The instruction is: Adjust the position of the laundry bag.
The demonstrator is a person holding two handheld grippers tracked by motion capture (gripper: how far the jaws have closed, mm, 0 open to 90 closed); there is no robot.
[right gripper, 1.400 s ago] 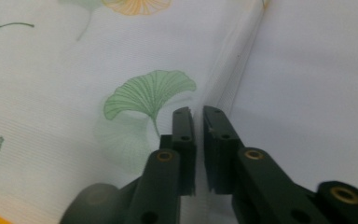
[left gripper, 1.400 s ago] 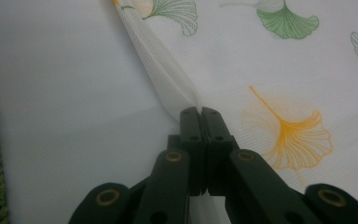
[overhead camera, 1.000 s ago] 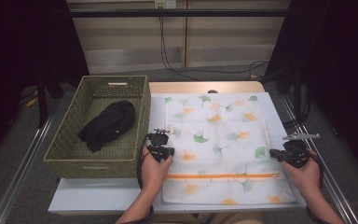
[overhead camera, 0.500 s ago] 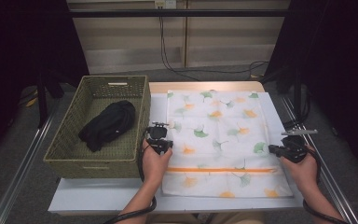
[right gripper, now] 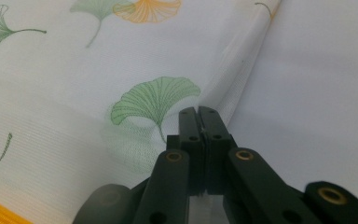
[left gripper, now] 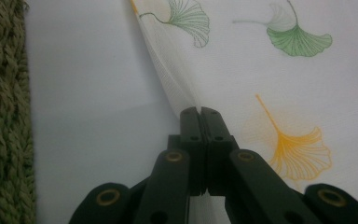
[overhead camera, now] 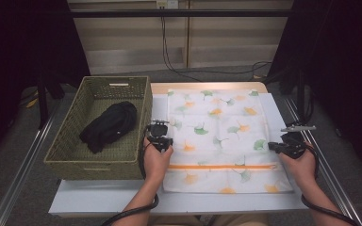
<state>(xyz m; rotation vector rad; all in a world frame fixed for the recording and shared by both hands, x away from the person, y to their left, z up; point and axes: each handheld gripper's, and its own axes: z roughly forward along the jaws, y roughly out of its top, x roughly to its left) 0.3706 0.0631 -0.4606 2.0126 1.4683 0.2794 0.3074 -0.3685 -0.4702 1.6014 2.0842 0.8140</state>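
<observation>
A white, thin mesh cloth printed with green and orange ginkgo leaves and crossed by one orange stripe [overhead camera: 219,136] lies spread over the white tabletop [overhead camera: 103,197], filling the middle of the high view from about 12 o'clock down to 6 o'clock, with the stripe running side to side near its 6 o'clock end. The left gripper [overhead camera: 160,139] sits at the cloth's 9 o'clock edge, held in the person's left hand [overhead camera: 156,162]; in the left gripper view its two black jaws stand pressed together with the cloth's edge pinched between them [left gripper: 199,112], and the mesh rises from the tabletop toward 11 o'clock in a taut fold. The right gripper [overhead camera: 283,147] sits at the cloth's 3 o'clock edge in the right hand [overhead camera: 301,165]; in the right gripper view its jaws are likewise closed on the cloth's hem [right gripper: 198,112], just at 4 o'clock of a green leaf print, the lifted edge running off toward 1 o'clock. At 9 o'clock of the cloth, just beside the left gripper, stands a rectangular olive-green woven basket [overhead camera: 68,150] with a bundled black garment [overhead camera: 108,126] lying inside it. A black cable [overhead camera: 132,214] trails from the left gripper toward 6 o'clock.
</observation>
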